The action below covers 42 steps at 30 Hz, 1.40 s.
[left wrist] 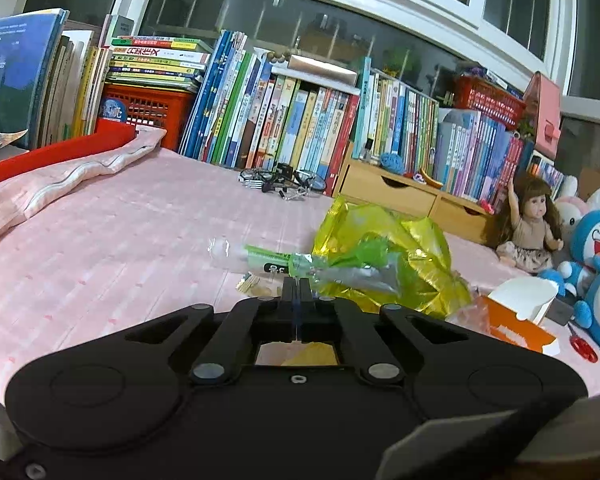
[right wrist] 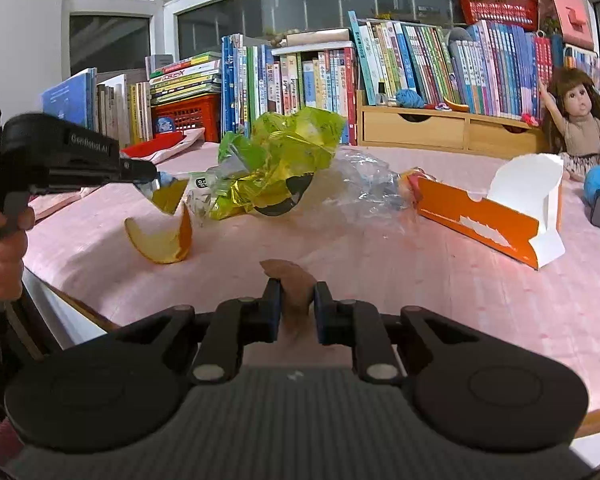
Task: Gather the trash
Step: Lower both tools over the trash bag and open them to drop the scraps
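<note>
- Right wrist view, writing: "GenRobot.AI" in raised letters on the side of the left gripper (right wrist: 156,178); book spines (right wrist: 420,60) carry print too small to read.
- Left gripper: one, held by a hand (right wrist: 4,248) at the left edge; jaws pressed together on a corner of the yellow-green wrapper (right wrist: 276,160), which lies crumpled on the pink bedspread (right wrist: 420,300).
- Right gripper (right wrist: 296,304): one; fingers clamped on a brown scrap (right wrist: 290,280) that sticks up between them.
- Orange peel (right wrist: 160,240): one curled piece, on the bedspread just in front of the wrapper.
- Clear plastic film (right wrist: 364,184): one crumpled piece, between the wrapper and the carton.
- Orange-and-white carton (right wrist: 492,216): one, torn open, lying to the right.
- Doll (right wrist: 580,120): one, seated against the books.
- Left wrist view: green-labelled clear tube (left wrist: 260,258), one, touching the wrapper; label print unreadable.
- Blue plush toys (left wrist: 596,248): two, at far right.
</note>
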Each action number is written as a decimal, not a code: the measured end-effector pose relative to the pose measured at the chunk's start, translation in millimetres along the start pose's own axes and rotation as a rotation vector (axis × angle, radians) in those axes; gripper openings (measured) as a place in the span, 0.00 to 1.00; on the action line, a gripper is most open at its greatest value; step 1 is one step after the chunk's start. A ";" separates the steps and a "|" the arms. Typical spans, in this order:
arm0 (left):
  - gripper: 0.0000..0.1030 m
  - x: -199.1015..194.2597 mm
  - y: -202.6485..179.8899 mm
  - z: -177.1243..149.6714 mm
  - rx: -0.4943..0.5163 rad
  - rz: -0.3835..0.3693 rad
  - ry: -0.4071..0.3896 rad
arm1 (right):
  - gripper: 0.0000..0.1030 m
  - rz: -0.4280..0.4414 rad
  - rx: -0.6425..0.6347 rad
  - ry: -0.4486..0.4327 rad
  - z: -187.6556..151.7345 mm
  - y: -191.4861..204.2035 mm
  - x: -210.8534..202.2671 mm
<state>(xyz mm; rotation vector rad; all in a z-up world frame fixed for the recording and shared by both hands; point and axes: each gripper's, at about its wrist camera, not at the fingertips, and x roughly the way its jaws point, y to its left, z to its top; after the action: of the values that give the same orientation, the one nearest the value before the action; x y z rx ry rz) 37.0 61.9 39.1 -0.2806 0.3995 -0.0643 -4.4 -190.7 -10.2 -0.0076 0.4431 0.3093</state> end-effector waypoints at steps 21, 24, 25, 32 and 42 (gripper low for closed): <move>0.00 -106.0 -22.4 -68.9 0.031 -0.163 0.126 | 0.20 0.009 0.166 0.083 -48.5 4.1 -74.3; 0.00 -111.5 -25.5 -89.2 0.057 -0.184 0.209 | 0.20 0.002 0.192 0.123 -62.5 7.8 -84.8; 0.00 -110.6 -25.9 -94.9 0.060 -0.187 0.237 | 0.20 -0.002 0.195 0.138 -67.0 9.1 -86.7; 0.00 -97.6 -14.7 -135.6 0.056 -0.169 0.422 | 0.20 0.006 0.247 0.258 -94.8 5.8 -77.6; 0.01 -83.5 -15.4 -157.2 0.086 -0.164 0.526 | 0.20 0.027 0.250 0.310 -106.8 7.9 -68.7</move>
<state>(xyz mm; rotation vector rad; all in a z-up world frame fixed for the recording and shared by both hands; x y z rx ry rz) -101.6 16.5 -64.0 -0.2081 0.8936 -0.3191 -110.6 -211.2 -77.2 0.1967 0.7873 0.2788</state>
